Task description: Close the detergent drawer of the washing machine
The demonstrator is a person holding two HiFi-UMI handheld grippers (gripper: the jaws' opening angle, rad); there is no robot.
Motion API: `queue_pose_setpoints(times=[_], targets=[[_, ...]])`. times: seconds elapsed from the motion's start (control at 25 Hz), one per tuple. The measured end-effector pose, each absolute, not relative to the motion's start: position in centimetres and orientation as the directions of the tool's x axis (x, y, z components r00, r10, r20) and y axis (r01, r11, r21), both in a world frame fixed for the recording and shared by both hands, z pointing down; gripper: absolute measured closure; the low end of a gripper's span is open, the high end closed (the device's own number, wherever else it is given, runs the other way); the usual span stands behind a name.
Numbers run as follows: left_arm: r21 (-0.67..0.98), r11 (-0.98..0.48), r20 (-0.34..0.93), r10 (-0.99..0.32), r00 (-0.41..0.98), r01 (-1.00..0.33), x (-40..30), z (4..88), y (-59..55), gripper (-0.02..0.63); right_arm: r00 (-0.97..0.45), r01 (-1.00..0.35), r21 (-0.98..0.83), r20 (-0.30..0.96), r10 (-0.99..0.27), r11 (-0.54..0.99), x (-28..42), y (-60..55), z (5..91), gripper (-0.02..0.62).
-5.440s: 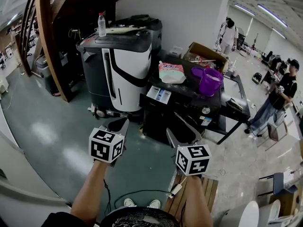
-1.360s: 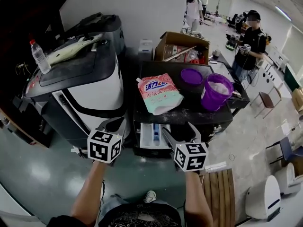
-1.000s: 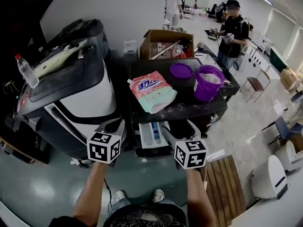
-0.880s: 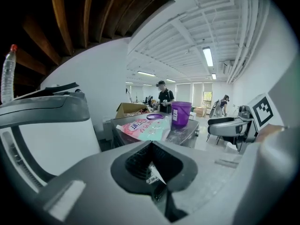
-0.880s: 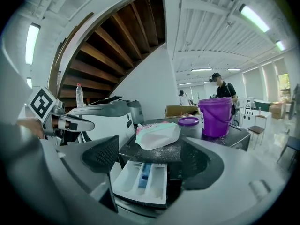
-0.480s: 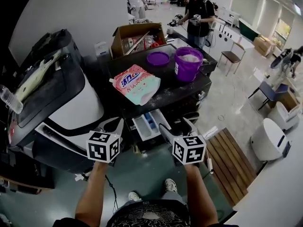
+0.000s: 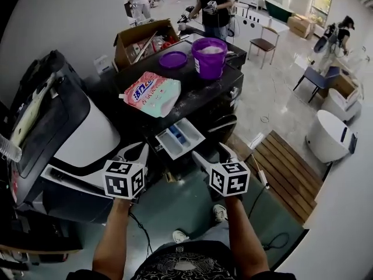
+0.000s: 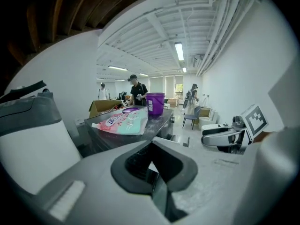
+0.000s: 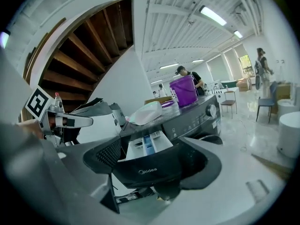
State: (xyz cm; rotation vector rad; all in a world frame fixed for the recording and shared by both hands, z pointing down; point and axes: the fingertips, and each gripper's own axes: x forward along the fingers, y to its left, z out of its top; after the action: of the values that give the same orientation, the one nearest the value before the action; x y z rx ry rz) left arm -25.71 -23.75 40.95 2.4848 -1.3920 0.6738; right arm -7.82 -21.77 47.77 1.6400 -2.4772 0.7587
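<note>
Position of the drawer: the drawer (image 7: 179, 137) stands pulled out of the upper front of the dark washing machine (image 7: 201, 101). Its white tray is exposed, with a blue insert in one compartment. The tray projects toward the person, between the two grippers and slightly above them in the head view.

Right gripper (image 7: 210, 152): the jaws are spread wide. In the right gripper view the drawer's dark front panel (image 9: 149, 171) lies across the gap between the two black pads (image 9: 101, 158). The panel appears to sit just clear of both pads, though contact cannot be confirmed from this angle.

Left gripper (image 7: 133, 153): the jaws are pressed together at the tips and nothing is held between them. It is held to the left of the drawer, in front of a black and white appliance (image 7: 81, 139) that stands beside the washing machine.

Top of the washing machine:
- A pink and green detergent bag (image 7: 152, 93) lies flat near the front edge.
- A purple bucket (image 7: 208, 56) stands upright toward the back.
- A purple lid (image 7: 173, 59) lies just beside the bucket.

An open cardboard box (image 7: 140, 39) stands behind the machine. A person (image 7: 214, 7) in a dark shirt stands beyond the bucket. A wooden platform (image 7: 285, 168) lies on the floor to the right.
</note>
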Motion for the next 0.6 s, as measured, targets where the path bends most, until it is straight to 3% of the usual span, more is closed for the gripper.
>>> queue_pose_setpoints(times=[0.6], targets=[[-0.09,-0.598,0.523,-0.709,0.473,-0.796,-26.1,42.5,-24.5,0.606,-0.466,-0.704,-0.679,0.22,-0.857,0.208,-10.5,-20.3,55.1,0.223]])
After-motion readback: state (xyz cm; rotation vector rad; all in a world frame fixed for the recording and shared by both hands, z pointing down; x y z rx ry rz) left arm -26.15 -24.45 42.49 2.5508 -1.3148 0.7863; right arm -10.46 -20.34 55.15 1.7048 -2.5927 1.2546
